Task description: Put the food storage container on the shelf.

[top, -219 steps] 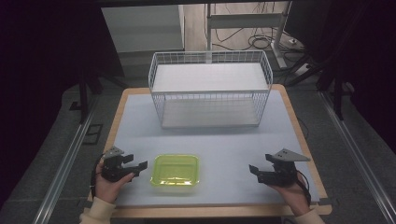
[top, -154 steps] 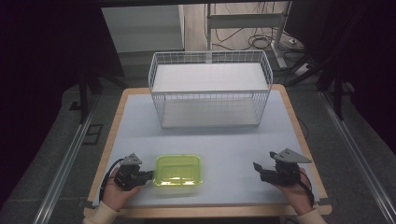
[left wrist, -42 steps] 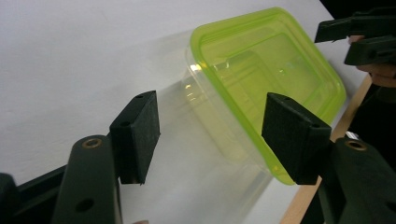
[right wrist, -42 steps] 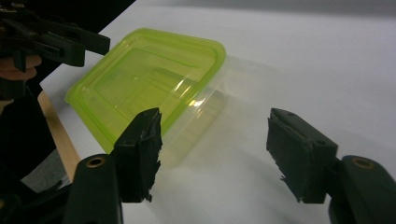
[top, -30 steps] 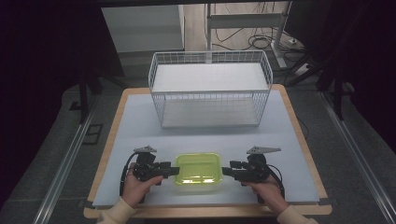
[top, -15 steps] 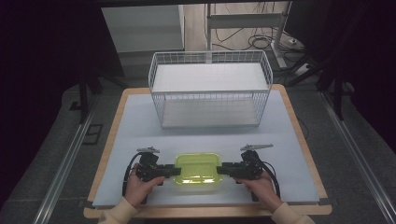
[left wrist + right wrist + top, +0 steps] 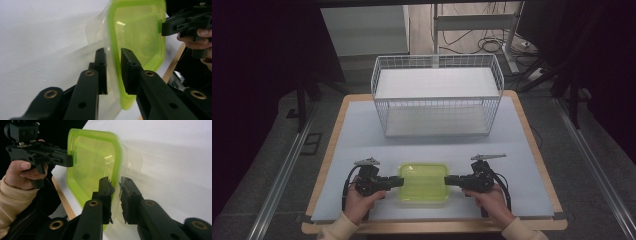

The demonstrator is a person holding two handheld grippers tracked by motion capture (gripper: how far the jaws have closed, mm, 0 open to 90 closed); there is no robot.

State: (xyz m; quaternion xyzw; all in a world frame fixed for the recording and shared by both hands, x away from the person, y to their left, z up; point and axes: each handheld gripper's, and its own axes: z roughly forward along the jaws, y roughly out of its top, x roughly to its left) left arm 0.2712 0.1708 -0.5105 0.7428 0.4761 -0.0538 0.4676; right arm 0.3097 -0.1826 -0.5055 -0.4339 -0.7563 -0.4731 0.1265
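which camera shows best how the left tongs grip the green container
The left gripper view: the left tongs straddle the green container at its rim. The high view shows both tongs at its ends; the right gripper view shows them far off.

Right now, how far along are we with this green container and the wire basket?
Done: both grippers sit at the green container, the left gripper on one edge, the right gripper on the opposite edge. In hand: each pair of jaws straddles the rim, closing on it. Left: the container is on the table; the wire basket holds nothing.
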